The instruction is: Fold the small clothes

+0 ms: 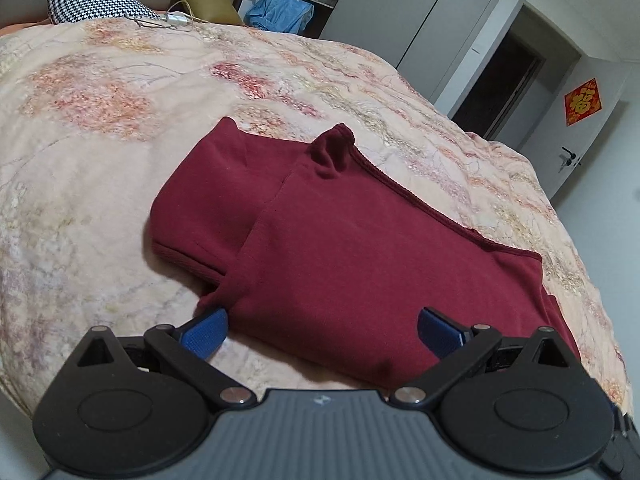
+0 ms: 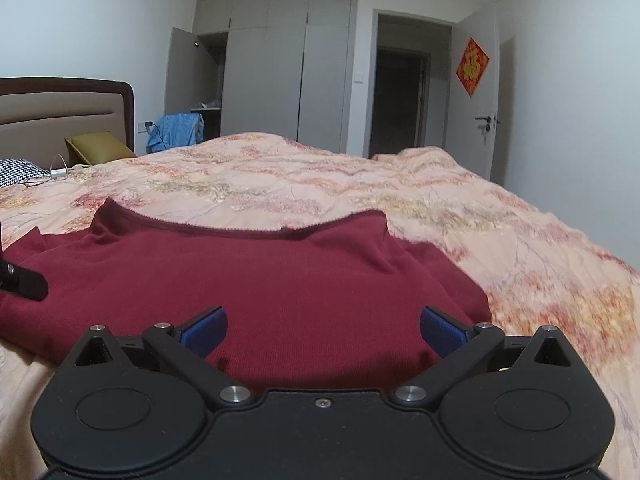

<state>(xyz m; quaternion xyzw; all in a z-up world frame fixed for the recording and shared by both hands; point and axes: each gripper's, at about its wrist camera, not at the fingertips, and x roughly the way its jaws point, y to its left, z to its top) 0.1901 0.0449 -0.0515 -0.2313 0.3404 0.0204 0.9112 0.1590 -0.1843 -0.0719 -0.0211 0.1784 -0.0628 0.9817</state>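
One dark red garment (image 1: 352,248), partly folded, lay on one floral peach quilt (image 1: 100,140). The left gripper (image 1: 322,330) hovered at the garment's near edge, its two blue pads (image 1: 204,334) spread wide and holding nothing. The right gripper (image 2: 324,330) hung low over the same garment (image 2: 260,280), two pads (image 2: 442,334) likewise apart and empty. Behind stood two pillows: one houndstooth pillow (image 1: 92,2), one olive pillow (image 1: 204,4).
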